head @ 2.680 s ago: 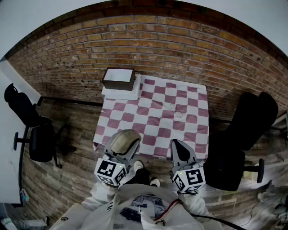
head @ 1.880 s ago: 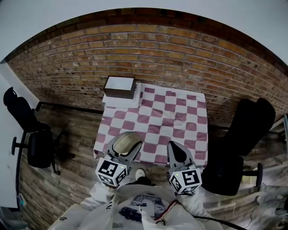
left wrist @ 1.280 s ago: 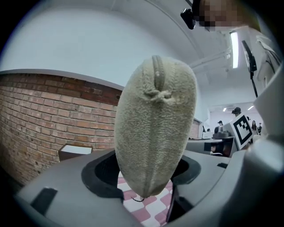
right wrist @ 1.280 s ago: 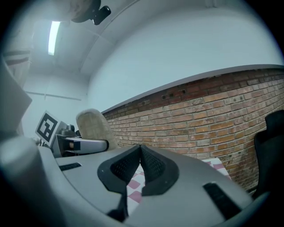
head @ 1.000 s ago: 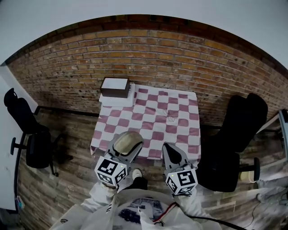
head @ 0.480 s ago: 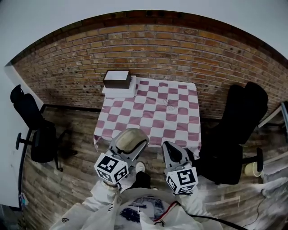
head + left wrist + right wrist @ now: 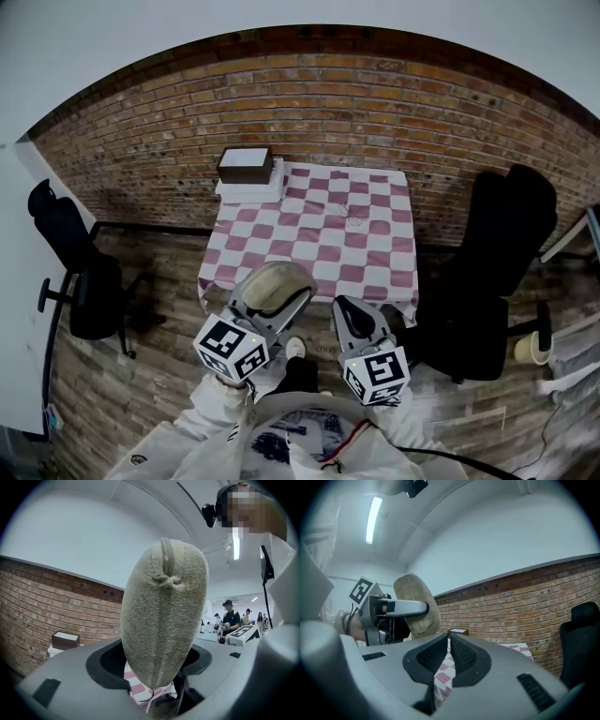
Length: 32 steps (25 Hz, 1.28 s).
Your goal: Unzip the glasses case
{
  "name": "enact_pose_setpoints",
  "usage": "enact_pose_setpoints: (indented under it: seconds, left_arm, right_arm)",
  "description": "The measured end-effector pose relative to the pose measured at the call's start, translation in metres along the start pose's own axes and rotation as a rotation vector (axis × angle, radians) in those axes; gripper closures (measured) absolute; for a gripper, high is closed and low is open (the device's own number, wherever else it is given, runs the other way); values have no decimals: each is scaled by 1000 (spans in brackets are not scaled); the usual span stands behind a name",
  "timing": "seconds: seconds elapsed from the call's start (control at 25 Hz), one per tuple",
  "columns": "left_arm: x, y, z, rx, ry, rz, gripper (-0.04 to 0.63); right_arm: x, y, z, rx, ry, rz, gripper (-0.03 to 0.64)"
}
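The glasses case (image 7: pixel 164 616) is clamped in the left gripper (image 7: pixel 272 294) and held off the table (image 7: pixel 319 246), at about 6 o'clock from the table's near edge in the head view. In the left gripper view its long axis is seen upright, 12 to 6 o'clock, with the seam facing the camera. A knotted tab (image 7: pixel 166 580), judged to be the zip pull, is seen high on that seam, towards 12 o'clock.

The right gripper (image 7: pixel 449 641) is seen with its jaws pressed together and nothing between them. From it, the case is found at roughly 10 o'clock in the right gripper view, near but apart. The tab is turned towards the left gripper's own camera, so it is judged that the right gripper must be brought round to that face and opened before the tab can be taken.

Now the count. One case is counted, and two grippers. One table with a checked cloth is counted, and one box (image 7: pixel 246 164) at its 11 o'clock corner. Two black chairs are counted, one (image 7: pixel 80 281) at 9 o'clock and one (image 7: pixel 497 272) at 3 o'clock.
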<state>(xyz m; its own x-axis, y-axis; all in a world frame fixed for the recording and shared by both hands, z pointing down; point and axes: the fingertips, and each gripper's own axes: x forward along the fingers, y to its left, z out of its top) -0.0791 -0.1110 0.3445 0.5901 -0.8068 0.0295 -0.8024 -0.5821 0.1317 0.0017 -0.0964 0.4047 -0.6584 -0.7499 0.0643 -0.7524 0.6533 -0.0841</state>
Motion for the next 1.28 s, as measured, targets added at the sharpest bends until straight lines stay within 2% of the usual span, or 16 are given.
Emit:
enact_pose_setpoints:
  seconds: [0.72,1.04,1.28]
  left_arm:
    - [11,-27,4,-31,-23,-25,307]
    - [12,-31,1,-45,-25,-38,307]
    - [13,-34,0,-53,-24,-52,307]
  right_arm:
    - [-10,14,-8,15,39,50,595]
    - [-7,28,-18,33,66,87,508]
    - [-4,33,-22,34,76,101,491]
